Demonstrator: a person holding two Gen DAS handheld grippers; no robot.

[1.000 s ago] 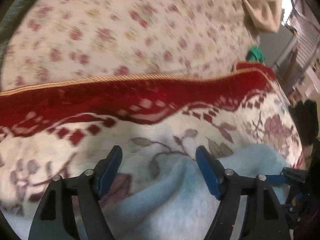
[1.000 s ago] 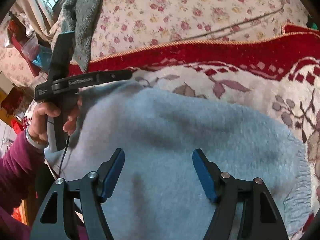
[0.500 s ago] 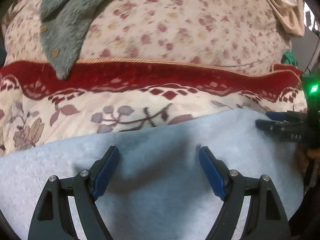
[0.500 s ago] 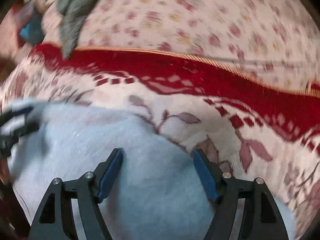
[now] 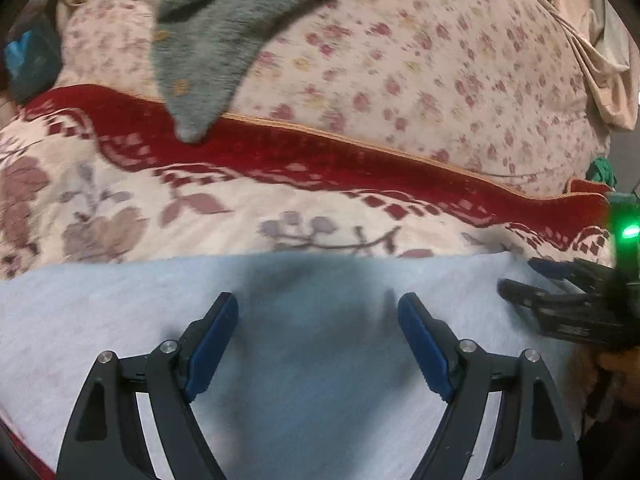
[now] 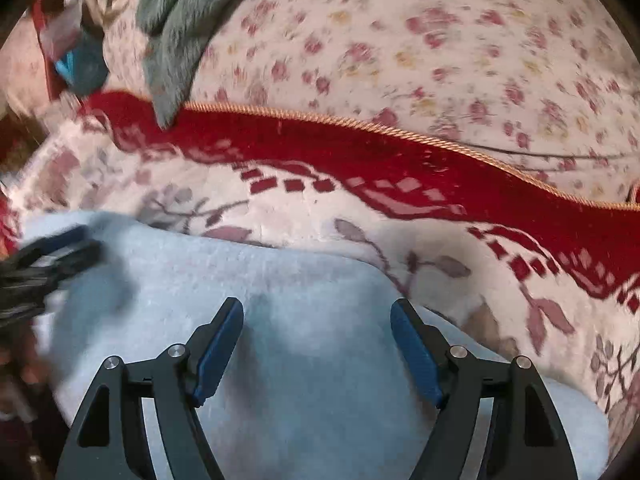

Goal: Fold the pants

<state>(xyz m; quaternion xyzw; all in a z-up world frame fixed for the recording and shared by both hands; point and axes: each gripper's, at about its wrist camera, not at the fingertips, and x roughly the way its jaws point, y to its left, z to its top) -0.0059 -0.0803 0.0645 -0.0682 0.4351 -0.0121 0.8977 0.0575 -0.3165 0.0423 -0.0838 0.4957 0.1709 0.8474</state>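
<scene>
Right gripper [image 6: 316,320]: jaws wide and opening, nothing between the pads, above the pants
Pants [image 6: 312,360]: pale blue, spread on the blanket
Blanket [image 6: 400,184]: red band, cord edge, leaf print
Sheet [image 6: 440,48]: floral, behind the blanket
Grey garment [image 6: 180,20]: tip over the red band
Left gripper [image 6: 52,252]: blurred, at the pants' left edge

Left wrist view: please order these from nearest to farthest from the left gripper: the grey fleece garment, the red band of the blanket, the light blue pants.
Measured from the left gripper:
1. light blue pants, directly under the fingers, across the bottom.
2. red band of the blanket, beyond the pants, crossing the middle.
3. grey fleece garment, top left, its tip just reaching the red band.
</scene>
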